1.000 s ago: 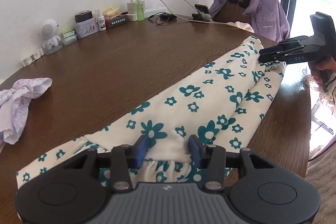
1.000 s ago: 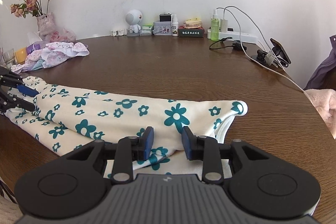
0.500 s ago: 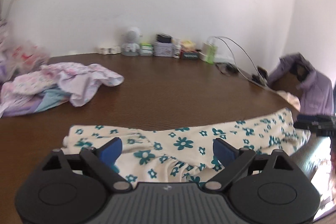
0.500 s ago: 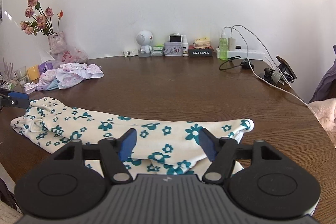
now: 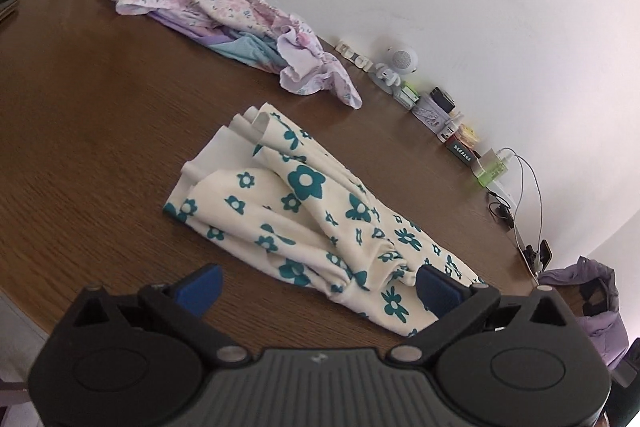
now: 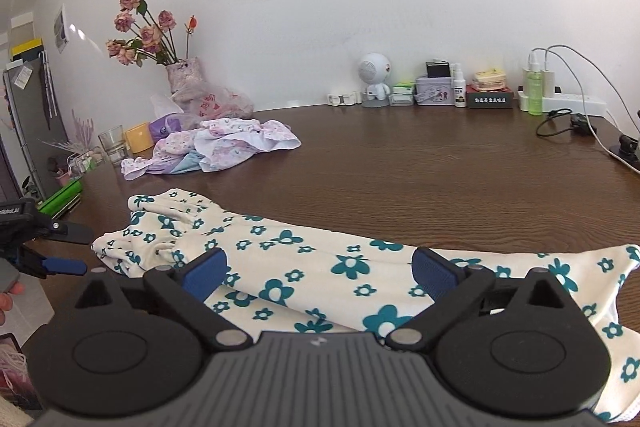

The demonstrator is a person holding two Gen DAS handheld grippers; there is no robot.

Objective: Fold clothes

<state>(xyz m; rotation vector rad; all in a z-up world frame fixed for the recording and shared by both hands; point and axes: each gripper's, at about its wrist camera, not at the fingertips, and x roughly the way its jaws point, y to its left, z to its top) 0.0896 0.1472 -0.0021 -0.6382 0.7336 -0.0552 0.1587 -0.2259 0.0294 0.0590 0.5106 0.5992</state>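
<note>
1. Flowered garment (image 6: 320, 267), cream with teal blooms, lies stretched in a long band across the near part of the brown surface (image 6: 420, 167); one end is bunched at my left, the other runs off toward my right.
2. My left gripper (image 5: 316, 283) has its fingers (image 5: 200, 285) opening wide. The cloth's gathered end lies between and just ahead of them, but neither pad presses on it.
3. My right gripper (image 6: 320, 269) is likewise opening, blue pads spread over the middle of the band, nothing pinched.
4. I judge the step in hand to be the release after a lengthwise fold, with a fresh grasp due for the next one.
5. To do it well, I would pick both layers at each end, not just the top sheet; at the far end in the left view the edges splay apart, so a shallow bite could peel the fold open.
6. I would pinch close to the corners, lift both ends evenly, and keep the band taut so it does not sag or twist.
7. The bunched waist end looks thick and wrinkled; I would smooth it flat first.
8. The pile of pink and lilac clothes (image 6: 224, 147) sits well apart, so carrying the fold away from it keeps things separate.
</note>
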